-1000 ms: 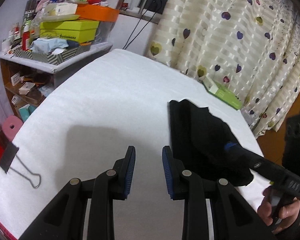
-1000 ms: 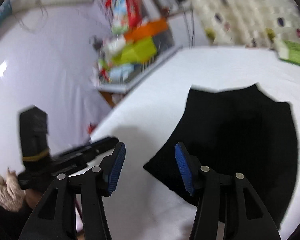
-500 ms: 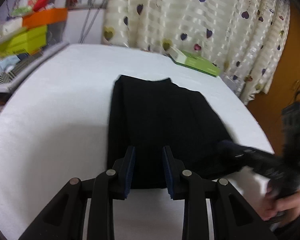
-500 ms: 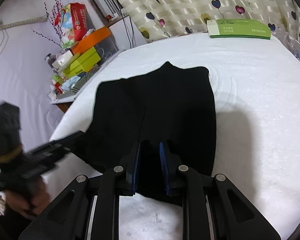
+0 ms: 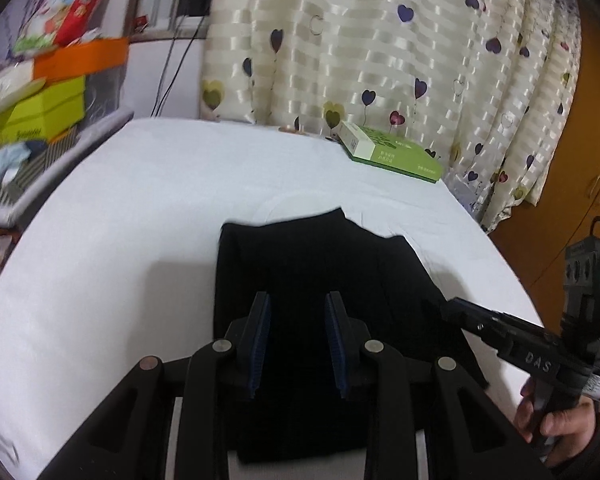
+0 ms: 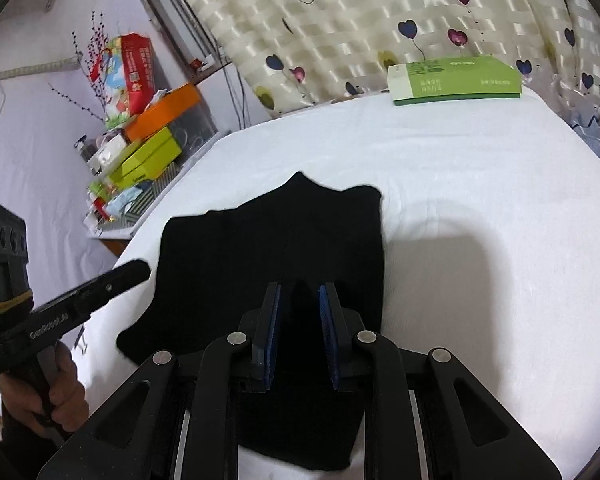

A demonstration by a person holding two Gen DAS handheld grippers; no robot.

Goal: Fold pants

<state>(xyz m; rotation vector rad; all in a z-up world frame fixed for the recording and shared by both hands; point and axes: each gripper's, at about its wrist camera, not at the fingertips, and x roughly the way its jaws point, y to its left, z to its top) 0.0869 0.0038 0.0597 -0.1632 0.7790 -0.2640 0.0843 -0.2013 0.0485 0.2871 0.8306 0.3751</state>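
Black pants lie folded flat on the white table. My left gripper hovers over their near half, open, with only dark cloth showing behind the gap. In the right wrist view the pants fill the middle, and my right gripper sits over them with its blue pads close together, a narrow gap left, open. I see no cloth lifted. The right gripper's tip shows at the pants' right edge. At the pants' left side the left gripper's tip points in.
A green box lies at the table's far edge by the heart-print curtain. A cluttered shelf with coloured boxes stands to the left. A hand holds each gripper handle. A wooden door is at the right.
Both grippers swung in from the sides to sit over the pants. The right jaws narrowed from wide open to a small gap. The left jaws kept their width.
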